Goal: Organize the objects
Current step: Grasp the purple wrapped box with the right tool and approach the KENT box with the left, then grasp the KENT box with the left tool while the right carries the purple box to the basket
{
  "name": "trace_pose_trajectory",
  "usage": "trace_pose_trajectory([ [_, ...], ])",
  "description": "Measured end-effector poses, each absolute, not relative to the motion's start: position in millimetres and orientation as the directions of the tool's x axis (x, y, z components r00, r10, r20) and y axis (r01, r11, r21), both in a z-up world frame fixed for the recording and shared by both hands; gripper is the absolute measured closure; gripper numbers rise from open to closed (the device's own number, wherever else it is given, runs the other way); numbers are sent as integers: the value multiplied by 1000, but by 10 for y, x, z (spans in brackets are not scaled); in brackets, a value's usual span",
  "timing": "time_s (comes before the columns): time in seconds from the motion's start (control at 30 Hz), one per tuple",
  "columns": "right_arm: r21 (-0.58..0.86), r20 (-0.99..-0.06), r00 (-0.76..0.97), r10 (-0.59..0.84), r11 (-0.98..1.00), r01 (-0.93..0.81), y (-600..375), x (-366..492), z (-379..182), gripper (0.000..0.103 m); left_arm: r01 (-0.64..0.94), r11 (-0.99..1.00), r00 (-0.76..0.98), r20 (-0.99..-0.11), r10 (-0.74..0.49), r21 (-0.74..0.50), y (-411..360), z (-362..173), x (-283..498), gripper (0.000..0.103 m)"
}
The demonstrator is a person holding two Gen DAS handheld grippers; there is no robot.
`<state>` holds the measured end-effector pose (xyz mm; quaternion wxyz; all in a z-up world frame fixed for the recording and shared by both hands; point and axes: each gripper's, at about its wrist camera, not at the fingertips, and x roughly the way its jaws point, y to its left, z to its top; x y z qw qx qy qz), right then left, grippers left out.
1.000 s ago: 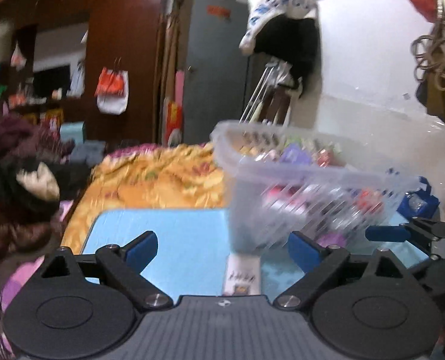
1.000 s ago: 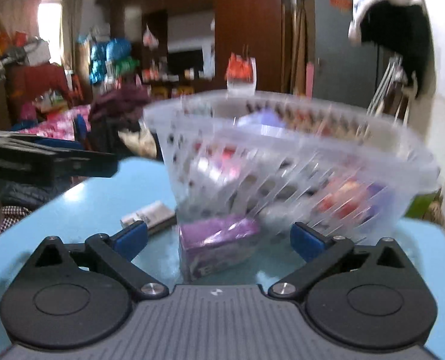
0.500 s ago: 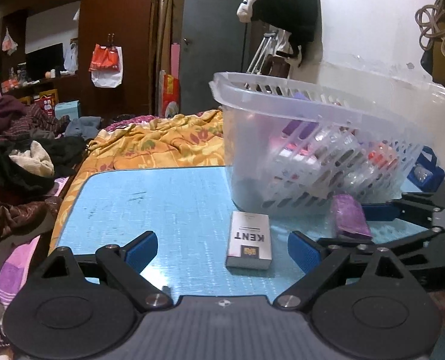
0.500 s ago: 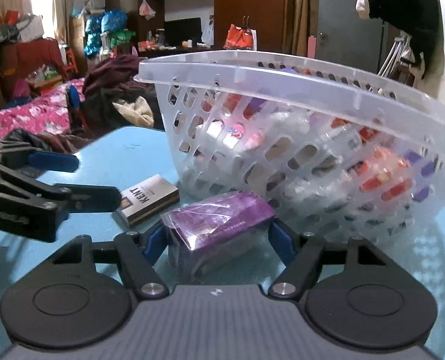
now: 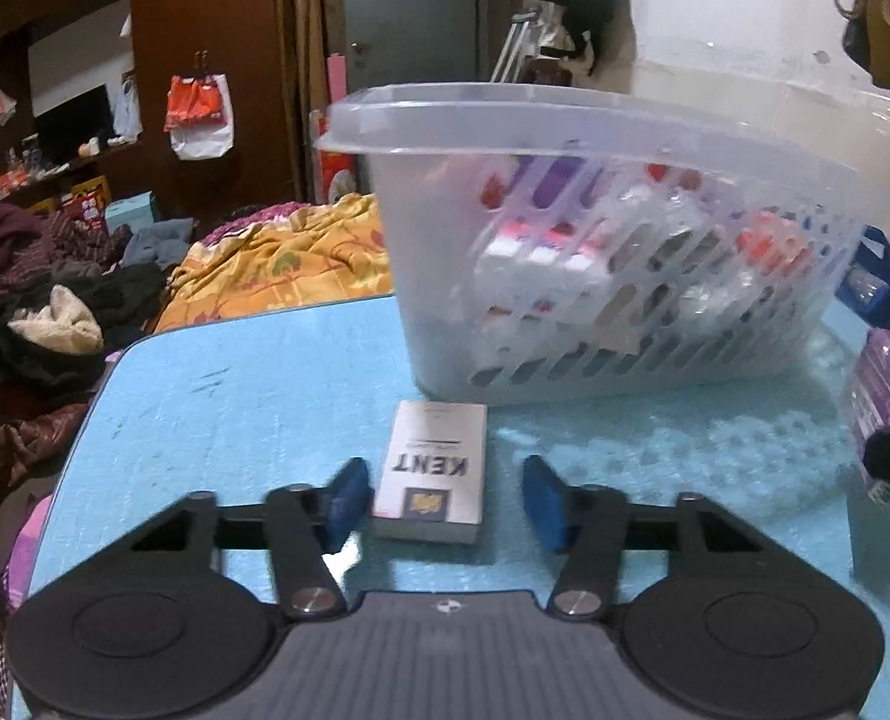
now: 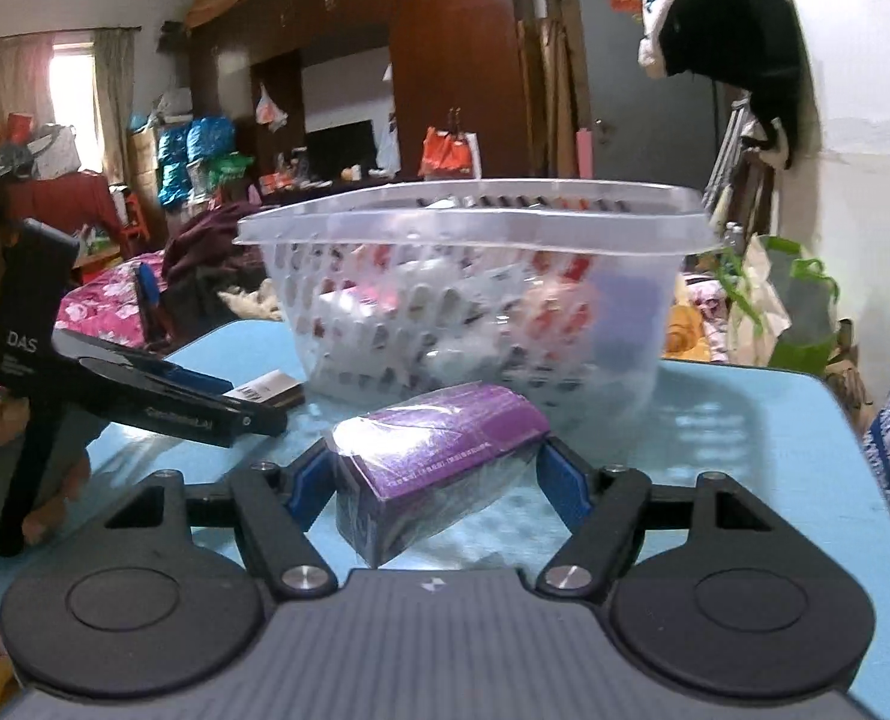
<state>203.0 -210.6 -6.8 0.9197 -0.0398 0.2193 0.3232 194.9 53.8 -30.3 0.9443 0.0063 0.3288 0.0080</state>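
The left tongs [image 5: 438, 501] have just been closing around the white Kent cigarette pack [image 5: 431, 471], pads not yet touching; the right tongs [image 6: 435, 483] now clamp the purple wrapped box [image 6: 438, 456], ready for the clear perforated plastic basket [image 6: 475, 222].

Both wrist views look low and close across the blue desk [image 5: 252, 396], sharing the clear basket [image 6: 475, 222] at upper centre.

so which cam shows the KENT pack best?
Left wrist: the KENT pack lies flat, logo readable, between the left gripper fingers. Right wrist shows only one end behind that gripper.
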Motion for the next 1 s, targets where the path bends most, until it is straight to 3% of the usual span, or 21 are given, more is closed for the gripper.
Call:
trace_pose_trajectory([
  [0.03, 73, -429, 696, 576, 790, -609, -2112, 2044, -67, 28, -5, 1000, 786, -618, 21, 28, 503, -298, 1934, 62],
  [0.13, 97, -423, 694, 582, 791, -604, -2150, 2080, -90, 28, -11, 997, 805, -590, 56, 80, 394, -312, 1843, 62],
  [0.53, 31, -329, 760, 561, 810, -585, -2172, 1922, -56, 29, 54, 997, 927, -368, -72, -59, 277, -167, 1183, 62],
  [1.0, 18, -302, 770, 562, 811, -585, -2155, 1889, -47, 29, 67, 991, 945, -312, -100, -114, 471, -149, 1147, 62],
])
